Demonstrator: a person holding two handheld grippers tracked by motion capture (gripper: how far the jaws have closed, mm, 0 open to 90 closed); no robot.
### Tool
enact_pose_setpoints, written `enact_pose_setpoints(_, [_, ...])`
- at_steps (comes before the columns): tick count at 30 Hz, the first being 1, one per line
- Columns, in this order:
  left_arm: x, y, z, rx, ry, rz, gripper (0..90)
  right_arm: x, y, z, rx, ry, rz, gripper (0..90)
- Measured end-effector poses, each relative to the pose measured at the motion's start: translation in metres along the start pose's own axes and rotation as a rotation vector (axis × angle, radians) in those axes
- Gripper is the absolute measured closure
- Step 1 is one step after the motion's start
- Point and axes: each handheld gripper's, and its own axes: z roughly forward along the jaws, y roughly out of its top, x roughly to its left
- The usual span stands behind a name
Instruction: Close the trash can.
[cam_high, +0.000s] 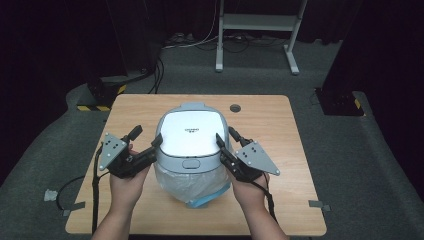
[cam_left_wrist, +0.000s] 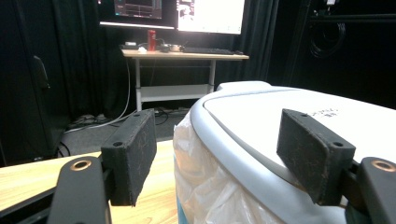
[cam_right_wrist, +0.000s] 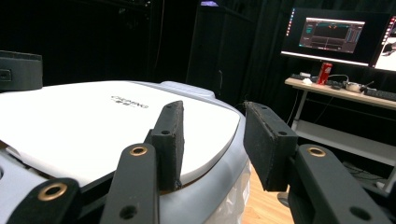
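While the left gripper is standing with its jaws released, one pad is hovering over the lid of the bin and the other is hanging outside the rim, neither pressing. The right gripper is likewise straddling the opposite rim, its pads apart and gripping nothing. Between the two grippers the bin is sitting on the wooden table, its plastic liner bulging below the fingers.

Both grippers level, jaws parted.
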Motion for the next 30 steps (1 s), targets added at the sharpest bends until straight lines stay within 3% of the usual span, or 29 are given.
enact_pose_setpoints(6, [-0.005, -0.002, -0.001, -0.011, 0.013, 0.028, 30.5, -0.001, -0.002, -0.002, 0.003, 0.015, 0.006, 59.1])
enact_pose_setpoints(14, [-0.005, -0.003, -0.001, -0.006, 0.006, 0.012, 32.0, 0.0, -0.005, -0.005, -0.001, 0.017, 0.017, 59.4])
enact_pose_setpoints(17, [-0.007, -0.005, -0.001, -0.001, 0.016, 0.049, 33.7, 0.0, -0.006, -0.005, -0.006, 0.015, 0.021, 60.9])
enact_pose_setpoints(21, [-0.008, -0.006, -0.001, -0.016, 0.022, 0.051, 35.2, 0.005, -0.011, -0.008, -0.027, -0.003, 0.03, 61.4])
enact_pose_setpoints(25, [-0.005, 0.0, -0.003, 0.009, 0.023, 0.043, 34.1, 0.005, -0.004, -0.008, 0.005, -0.009, -0.01, 56.2])
enact_pose_setpoints(30, [0.009, 0.005, -0.012, -0.004, 0.042, 0.039, 31.8, -0.006, 0.004, -0.012, -0.006, -0.03, 0.006, 53.5])
